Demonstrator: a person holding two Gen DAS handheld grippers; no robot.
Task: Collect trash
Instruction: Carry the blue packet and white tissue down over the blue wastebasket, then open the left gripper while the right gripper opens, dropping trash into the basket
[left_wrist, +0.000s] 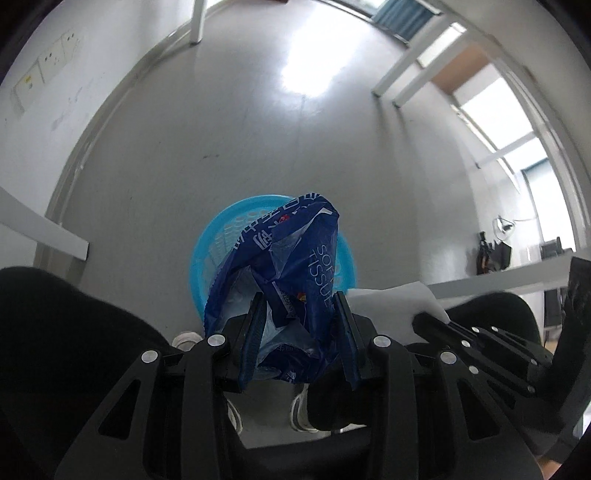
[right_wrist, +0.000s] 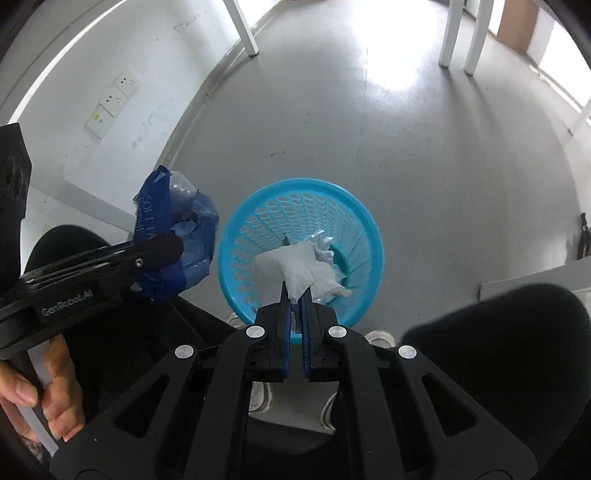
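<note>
My left gripper (left_wrist: 300, 299) is shut on a crumpled blue tissue wrapper (left_wrist: 291, 258), held above the near rim of a blue mesh basket (left_wrist: 221, 236) on the floor. In the right wrist view the wrapper (right_wrist: 177, 236) hangs left of the basket (right_wrist: 354, 218). My right gripper (right_wrist: 296, 295) is shut on a white paper tissue (right_wrist: 284, 266), held over the basket's opening. More crumpled white tissue (right_wrist: 325, 245) lies inside the basket. The right gripper's tissue also shows in the left wrist view (left_wrist: 399, 299).
The grey floor (left_wrist: 240, 129) stretches ahead, with white table legs (right_wrist: 458, 33) far off and a white wall with sockets (right_wrist: 110, 99) to the left. White shoes (right_wrist: 376, 338) stand just below the basket. Dark-clothed knees (right_wrist: 509, 332) flank both sides.
</note>
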